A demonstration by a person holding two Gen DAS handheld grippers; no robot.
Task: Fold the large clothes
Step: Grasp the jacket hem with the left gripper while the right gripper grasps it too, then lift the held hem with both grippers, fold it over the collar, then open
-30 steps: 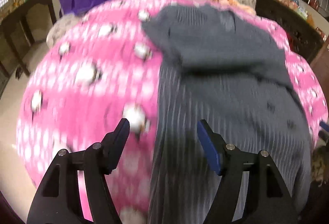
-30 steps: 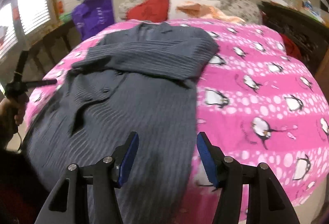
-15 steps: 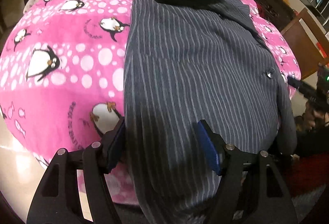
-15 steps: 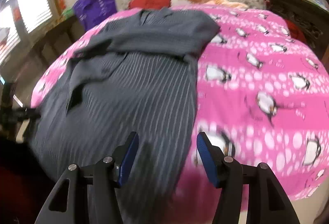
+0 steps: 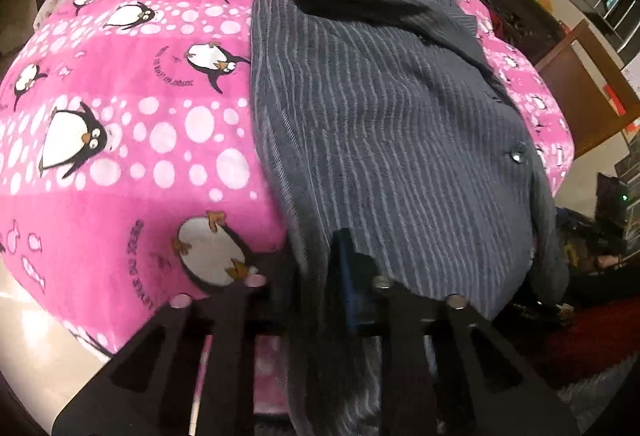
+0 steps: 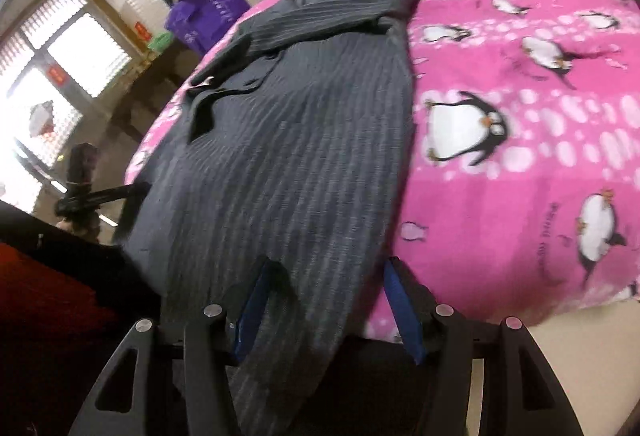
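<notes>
The coat (image 5: 384, 123) is spread down the middle of the frame on the pink bed (image 5: 120, 139). Since half a second ago, the left gripper (image 5: 316, 268) has been closed on its hem. The right gripper (image 6: 328, 292) is held wide, straddling the hem; a lift-and-fold appears imminent.
</notes>
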